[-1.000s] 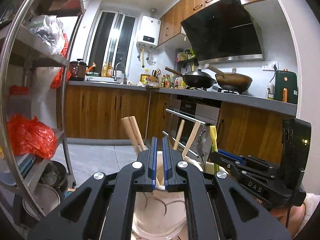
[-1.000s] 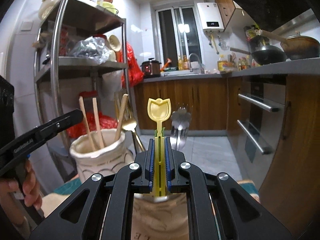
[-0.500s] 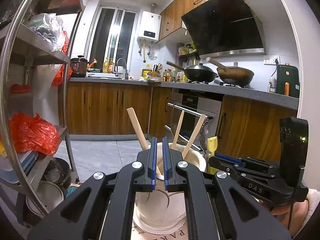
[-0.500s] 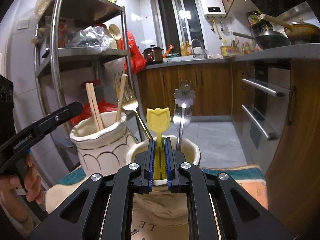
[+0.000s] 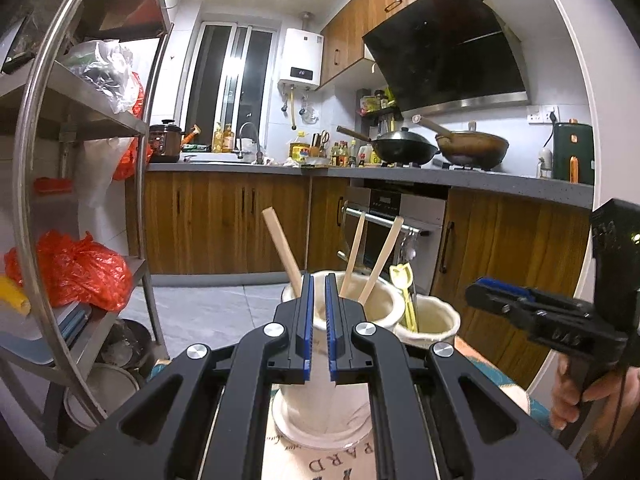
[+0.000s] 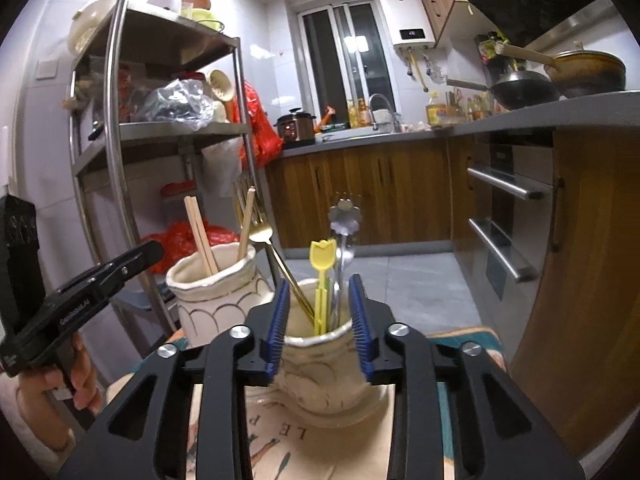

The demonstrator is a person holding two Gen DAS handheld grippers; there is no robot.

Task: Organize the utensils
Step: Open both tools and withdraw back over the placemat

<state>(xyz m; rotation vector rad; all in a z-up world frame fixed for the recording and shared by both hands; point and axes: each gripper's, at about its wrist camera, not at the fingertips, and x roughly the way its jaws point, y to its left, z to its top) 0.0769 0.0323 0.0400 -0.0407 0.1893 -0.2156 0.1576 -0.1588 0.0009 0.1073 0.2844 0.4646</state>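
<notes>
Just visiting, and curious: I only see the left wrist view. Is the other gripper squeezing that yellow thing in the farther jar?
Observer: No. The right gripper has its jaws opening; the yellow utensil stands between them, and neither pad touches it.
Operator: Anything else in that jar?
Observer: A gold fork leans in the jar.
Operator: That's all?
Observer: No, there's a silver flower-topped utensil too.

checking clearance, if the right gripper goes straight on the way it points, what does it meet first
Probably the near jar: the right gripper, jaws opening, straddles its rim. The yellow spoon stands free between them, next in line. Depth is hard to judge.
</notes>
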